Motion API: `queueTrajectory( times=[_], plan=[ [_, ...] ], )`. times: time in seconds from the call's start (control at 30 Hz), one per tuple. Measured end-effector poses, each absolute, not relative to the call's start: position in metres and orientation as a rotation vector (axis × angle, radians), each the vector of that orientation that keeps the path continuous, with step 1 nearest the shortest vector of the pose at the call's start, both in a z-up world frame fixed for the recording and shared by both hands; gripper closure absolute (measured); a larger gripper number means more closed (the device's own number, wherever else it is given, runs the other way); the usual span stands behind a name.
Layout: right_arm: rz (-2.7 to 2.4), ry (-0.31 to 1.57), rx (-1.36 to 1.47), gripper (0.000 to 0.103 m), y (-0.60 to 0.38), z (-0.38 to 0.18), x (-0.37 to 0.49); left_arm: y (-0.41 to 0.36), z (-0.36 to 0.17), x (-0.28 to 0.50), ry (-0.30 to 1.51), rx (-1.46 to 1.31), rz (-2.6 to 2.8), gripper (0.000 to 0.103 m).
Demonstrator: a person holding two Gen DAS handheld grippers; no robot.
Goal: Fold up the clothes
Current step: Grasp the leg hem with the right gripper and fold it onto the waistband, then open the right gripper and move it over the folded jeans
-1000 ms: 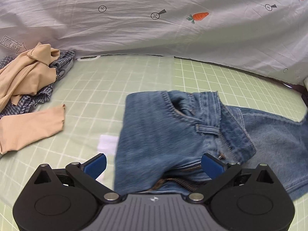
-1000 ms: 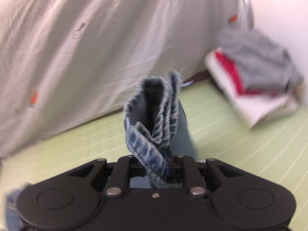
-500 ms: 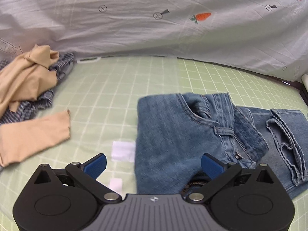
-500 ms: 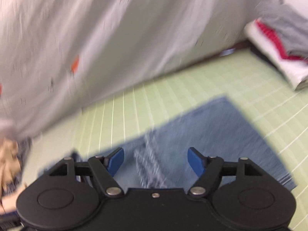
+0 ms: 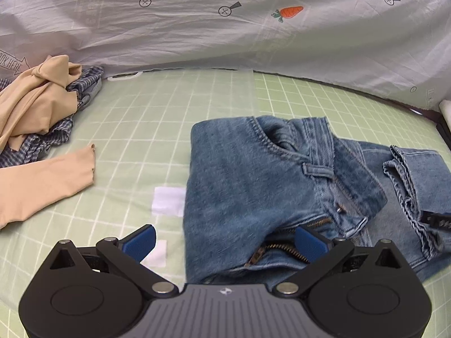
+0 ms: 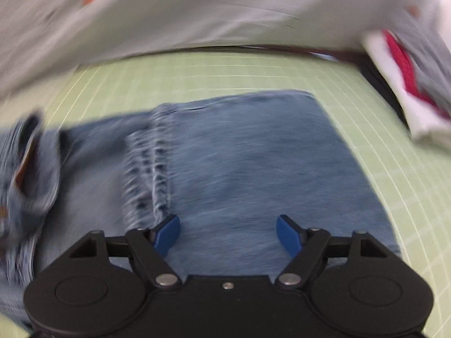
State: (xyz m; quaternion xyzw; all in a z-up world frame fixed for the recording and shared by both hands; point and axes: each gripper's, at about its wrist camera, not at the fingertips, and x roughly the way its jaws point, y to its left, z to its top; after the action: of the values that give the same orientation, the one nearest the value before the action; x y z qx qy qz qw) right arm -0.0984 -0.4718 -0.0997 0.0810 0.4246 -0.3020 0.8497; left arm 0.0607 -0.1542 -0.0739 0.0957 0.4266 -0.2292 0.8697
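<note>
A pair of blue jeans lies folded on the green grid mat, waistband and open zipper toward me, leg hems laid over on the right. My left gripper stands open just above the jeans' near edge, nothing between its blue pads. In the blurred right wrist view my right gripper is open over the folded denim, the frayed hems lying loose to its left. A tip of the right gripper shows at the left wrist view's right edge.
A heap of tan and blue checked clothes sits at the far left, a tan sleeve reaching onto the mat. A folded stack of white, red and grey clothes lies at the right. A carrot-print sheet hangs behind. White tape patches mark the mat.
My right gripper let go of the jeans' hems, which now lie over the folded legs, and it has swung down over the denim. The left gripper has barely moved.
</note>
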Motion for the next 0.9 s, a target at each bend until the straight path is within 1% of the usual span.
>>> queueTrajectory(
  times=[0.1,0.23,0.3,0.37,0.4,0.47,0.57,0.67,0.7,0.73,0.8,0.9],
  plan=[
    [-0.656,0.891,0.087,0.030,-0.460,-0.099,-0.094,-0.148,-0.073,0.064,0.890,0.203,-0.466,0.000],
    [-0.666,0.863,0.270,0.029,-0.481,-0.099,-0.108,-0.145,-0.076,0.071,0.908,0.184,-0.460,0.000],
    [-0.664,0.855,0.307,0.024,-0.481,-0.097,-0.114,-0.145,-0.080,0.074,0.929,0.165,-0.460,0.000],
    [-0.664,0.840,0.338,0.013,-0.482,-0.094,-0.120,-0.144,-0.082,0.076,0.948,0.124,-0.462,0.000],
    [-0.669,0.818,0.352,0.011,-0.482,-0.091,-0.125,-0.142,-0.083,0.076,0.954,0.095,-0.466,0.000],
    [-0.701,0.771,0.357,0.000,-0.481,-0.083,-0.133,-0.137,-0.085,0.076,0.964,0.014,-0.480,0.000],
    [-0.758,0.724,0.352,0.000,-0.493,-0.071,-0.141,-0.126,-0.089,0.075,0.980,-0.150,-0.483,0.000],
    [-0.779,0.726,0.378,0.000,-0.508,-0.066,-0.148,-0.118,-0.098,0.076,1.017,-0.285,-0.449,0.001],
    [-0.780,0.737,0.376,0.000,-0.510,-0.067,-0.150,-0.116,-0.102,0.077,1.037,-0.327,-0.432,0.003],
    [-0.782,0.748,0.375,0.000,-0.512,-0.067,-0.151,-0.114,-0.106,0.077,1.053,-0.368,-0.420,0.006],
    [-0.780,0.767,0.373,0.000,-0.515,-0.069,-0.155,-0.109,-0.114,0.077,1.081,-0.451,-0.398,0.008],
    [-0.775,0.790,0.374,0.000,-0.520,-0.070,-0.159,-0.100,-0.123,0.076,1.079,-0.580,-0.373,0.014]
  ],
)
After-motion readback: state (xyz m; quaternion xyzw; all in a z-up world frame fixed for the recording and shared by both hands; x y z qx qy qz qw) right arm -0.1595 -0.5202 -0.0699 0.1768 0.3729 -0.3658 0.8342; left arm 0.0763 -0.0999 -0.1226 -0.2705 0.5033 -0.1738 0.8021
